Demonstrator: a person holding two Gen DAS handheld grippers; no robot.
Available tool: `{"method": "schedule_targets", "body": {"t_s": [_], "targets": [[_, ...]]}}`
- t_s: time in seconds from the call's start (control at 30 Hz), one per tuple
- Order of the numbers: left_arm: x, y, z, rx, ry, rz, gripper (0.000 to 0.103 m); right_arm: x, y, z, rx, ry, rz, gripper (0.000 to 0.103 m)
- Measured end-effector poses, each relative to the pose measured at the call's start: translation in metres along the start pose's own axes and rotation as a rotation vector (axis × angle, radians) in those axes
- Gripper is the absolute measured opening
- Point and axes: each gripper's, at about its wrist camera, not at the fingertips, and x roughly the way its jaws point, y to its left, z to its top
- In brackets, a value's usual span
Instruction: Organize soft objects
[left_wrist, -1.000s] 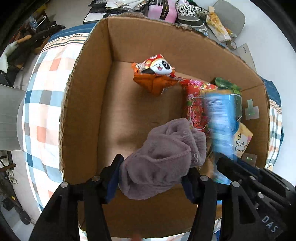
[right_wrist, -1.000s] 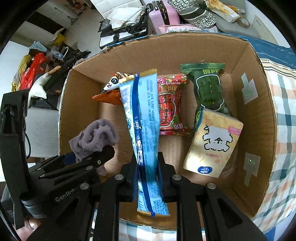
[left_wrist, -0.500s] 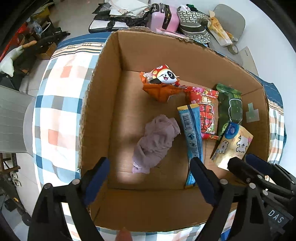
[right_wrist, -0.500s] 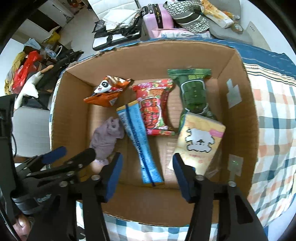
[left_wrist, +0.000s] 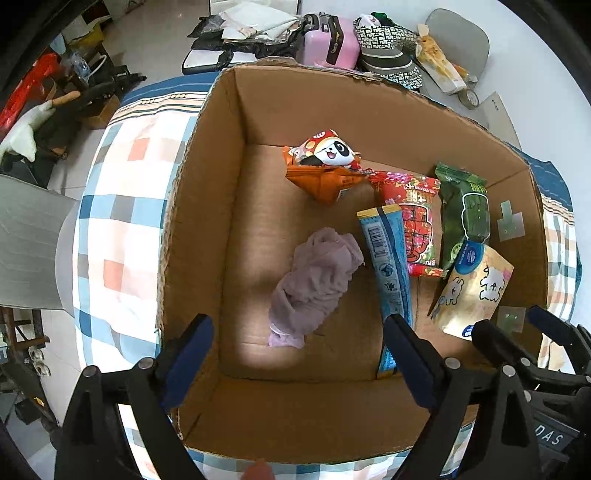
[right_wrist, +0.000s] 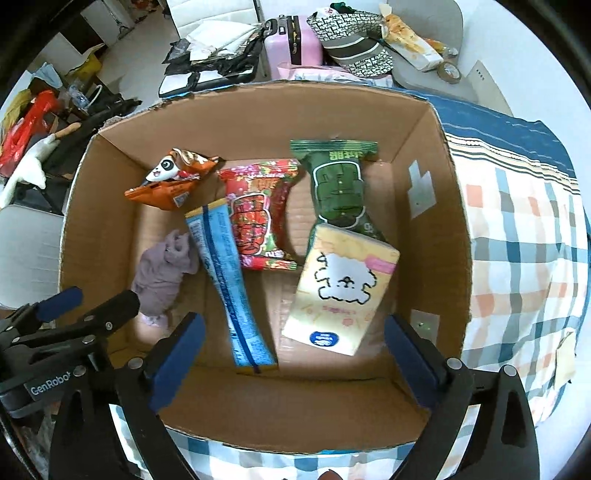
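Cardboard box lies below both grippers, left and right, jaws apart.

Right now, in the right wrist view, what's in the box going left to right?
purple cloth → blue packet → red packet → green packet. The panda packet sits at the back, above the cloth and the blue packet; the cream pack overlaps the green packet, so both are left unranked.

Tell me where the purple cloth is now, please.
The purple cloth lies on the floor of the cardboard box, left of the long blue packet, which it touches, and below the orange panda packet.
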Motion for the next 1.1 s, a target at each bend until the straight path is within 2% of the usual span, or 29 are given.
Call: {"method": "schedule_targets", "body": {"t_s": [0.2, 0.4, 0.53, 0.8, 0.9, 1.1], "targets": [[-0.015, -0.008, -0.008, 0.011, -0.039, 0.019, 0.094, -0.006, -0.006, -0.005, -0.002, -0.018, -0.041, 0.099], [-0.054, -0.015, -0.022, 0.014, -0.114, 0.036, 0.094, -0.032, -0.016, -0.016, 0.006, -0.054, -0.048, 0.099], [-0.083, -0.016, -0.034, 0.008, -0.157, 0.044, 0.094, -0.064, -0.024, -0.028, 0.020, -0.101, -0.039, 0.099], [-0.162, -0.022, -0.070, -0.002, -0.279, 0.019, 0.094, -0.151, -0.026, -0.066, 0.012, -0.225, -0.013, 0.099], [-0.184, -0.024, -0.081, 0.007, -0.316, 0.033, 0.094, -0.183, -0.024, -0.081, 0.003, -0.280, -0.018, 0.099], [-0.211, -0.024, -0.108, -0.006, -0.339, 0.042, 0.094, -0.227, -0.025, -0.104, 0.010, -0.346, -0.029, 0.099]]}}
